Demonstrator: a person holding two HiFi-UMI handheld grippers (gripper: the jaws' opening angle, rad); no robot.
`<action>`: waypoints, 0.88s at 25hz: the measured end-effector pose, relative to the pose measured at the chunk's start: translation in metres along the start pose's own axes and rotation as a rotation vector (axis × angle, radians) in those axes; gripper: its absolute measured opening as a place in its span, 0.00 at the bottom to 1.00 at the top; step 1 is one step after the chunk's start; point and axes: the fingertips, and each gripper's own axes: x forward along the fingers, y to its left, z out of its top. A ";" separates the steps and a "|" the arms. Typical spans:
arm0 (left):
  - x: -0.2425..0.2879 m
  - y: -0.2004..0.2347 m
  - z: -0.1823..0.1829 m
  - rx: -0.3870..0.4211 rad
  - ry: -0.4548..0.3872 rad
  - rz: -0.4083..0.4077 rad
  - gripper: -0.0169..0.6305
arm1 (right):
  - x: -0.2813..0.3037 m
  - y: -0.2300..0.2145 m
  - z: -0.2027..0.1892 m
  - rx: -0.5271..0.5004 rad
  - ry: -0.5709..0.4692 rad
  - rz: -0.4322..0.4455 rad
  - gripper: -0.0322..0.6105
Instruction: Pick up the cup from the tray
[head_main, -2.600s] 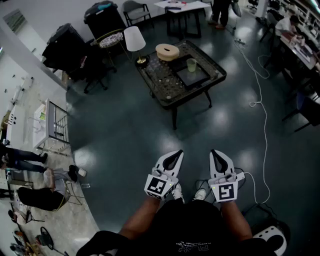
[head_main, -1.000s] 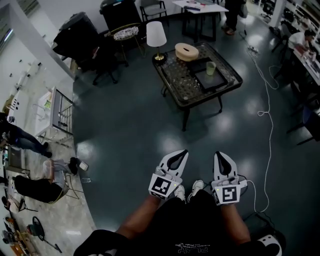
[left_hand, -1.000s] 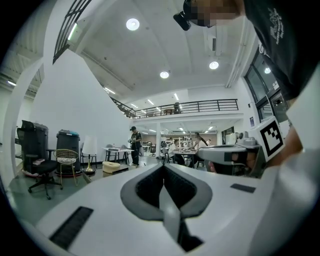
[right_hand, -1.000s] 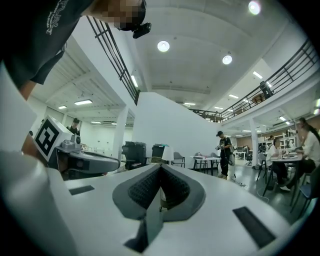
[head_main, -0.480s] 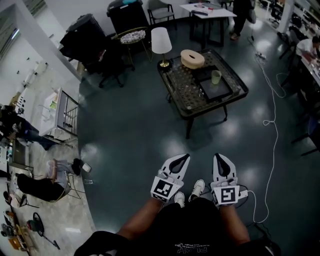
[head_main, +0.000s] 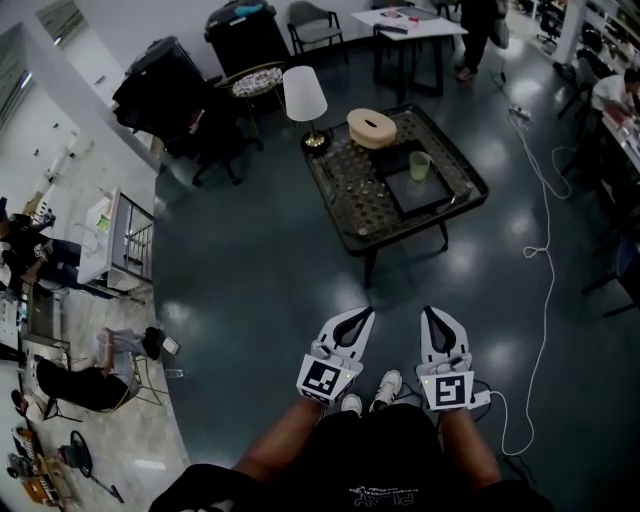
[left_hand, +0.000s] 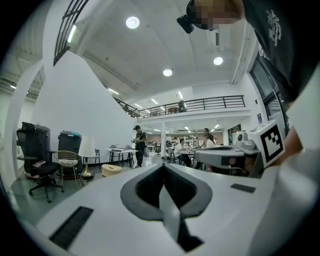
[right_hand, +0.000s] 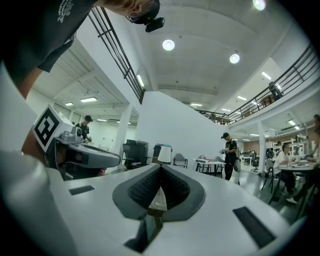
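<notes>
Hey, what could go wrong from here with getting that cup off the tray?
1. The cup stands on the tray on the low table, well out of reach. On the walk over, the cable lying on the floor to the right could catch a foot.
2. The left gripper and right gripper are both shut. If neither opens before it arrives, it will likely knock the cup over.

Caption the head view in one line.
Left gripper and right gripper held shut and empty above the floor, short of the table where the cup sits on a tray.
</notes>
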 end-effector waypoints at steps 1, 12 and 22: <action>0.005 -0.001 -0.001 -0.001 0.004 -0.002 0.04 | 0.001 -0.004 0.000 0.004 0.001 -0.002 0.06; 0.049 -0.003 0.006 0.007 0.029 0.033 0.04 | 0.012 -0.047 0.001 0.031 -0.030 0.014 0.06; 0.073 0.009 0.002 0.009 0.040 0.012 0.04 | 0.037 -0.061 -0.005 0.057 -0.041 -0.004 0.06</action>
